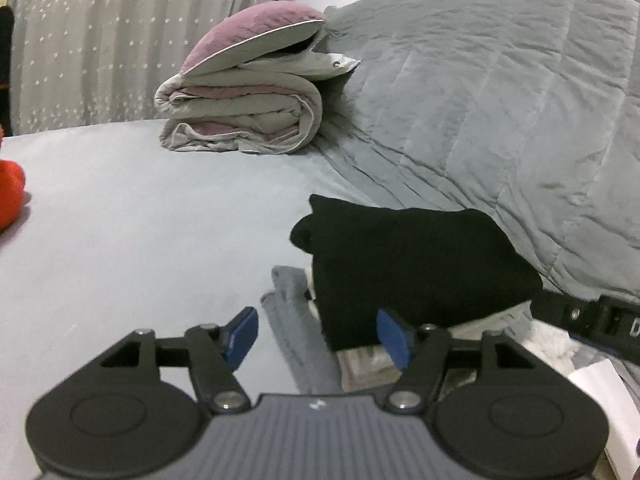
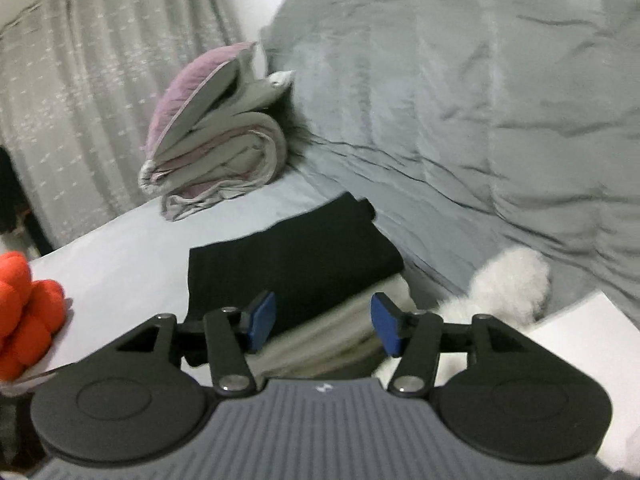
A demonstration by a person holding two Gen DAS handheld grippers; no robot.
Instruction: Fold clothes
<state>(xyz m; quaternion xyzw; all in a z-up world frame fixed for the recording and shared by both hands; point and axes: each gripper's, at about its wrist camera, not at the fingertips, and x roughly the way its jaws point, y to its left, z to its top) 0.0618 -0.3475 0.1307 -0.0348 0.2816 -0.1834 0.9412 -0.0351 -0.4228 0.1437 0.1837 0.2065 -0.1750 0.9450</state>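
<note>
Bed fills the room's near side, pale grey sheet, mostly bare on its left. Large grey quilted comforter heaped along the right, rising high toward the wall. Star-dotted grey curtain hangs behind the bed. At the far end of the sheet, a folded mauve-and-beige duvet sits in a thick roll with a mauve pillow propped on top, touching the comforter's edge. Nearer, a small stack of folded clothes lies at the foot of the comforter: a black folded garment on top, squared off, with a beige folded garment under it; a grey ribbed piece shows at the stack's left side in the left wrist view. White fluffy item just right of the stack, beside a flat white sheet or board — cannot tell which. Orange knobbly cushion at the bed's left edge, well apart from the stack. Left gripper hovers just short of the stack's left corner, jaws standing wide apart, nothing between the blue pads. Right gripper hovers over the stack's near edge, jaws likewise parted, pads clear of the cloth, gripping nothing. Right view is motion-blurred.
</note>
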